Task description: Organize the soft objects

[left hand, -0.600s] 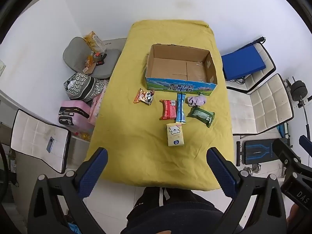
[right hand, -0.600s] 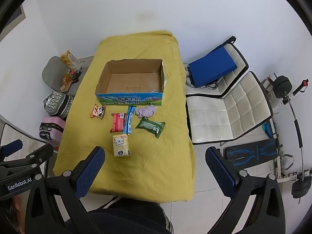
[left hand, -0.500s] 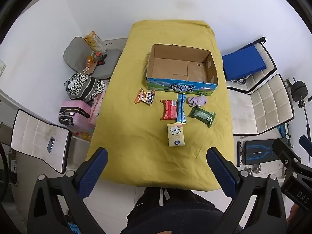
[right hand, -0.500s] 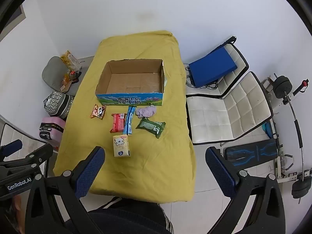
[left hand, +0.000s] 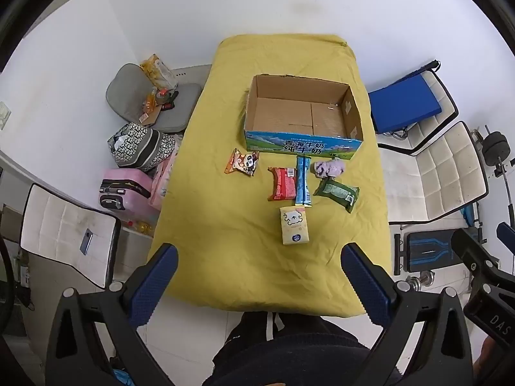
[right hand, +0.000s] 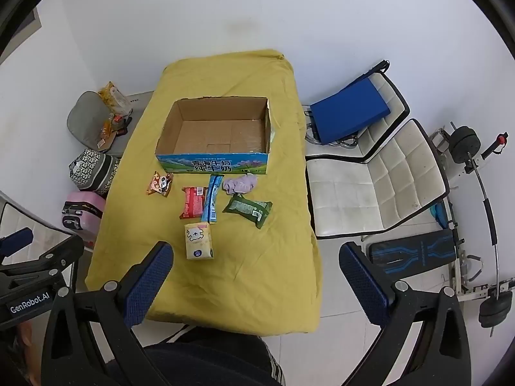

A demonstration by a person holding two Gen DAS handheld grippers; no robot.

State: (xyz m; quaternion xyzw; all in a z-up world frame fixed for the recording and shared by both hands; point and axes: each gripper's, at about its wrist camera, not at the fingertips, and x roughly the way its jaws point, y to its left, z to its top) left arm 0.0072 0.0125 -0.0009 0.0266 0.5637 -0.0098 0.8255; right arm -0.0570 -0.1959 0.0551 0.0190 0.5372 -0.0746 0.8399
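Open cloth: lower half of the yellow table, bare below the tissue pack.
Obstacles: packets clustered mid-frame, touching or just beside each other.
Box: cardboard box walls block the upper centre; top open.

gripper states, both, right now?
Left gripper: open, holding nothing, above the near edge of the table.
Right gripper: open, holding nothing, also short of the items.

white chairs | blue cushion | pink suitcase | patterned bag | barbell
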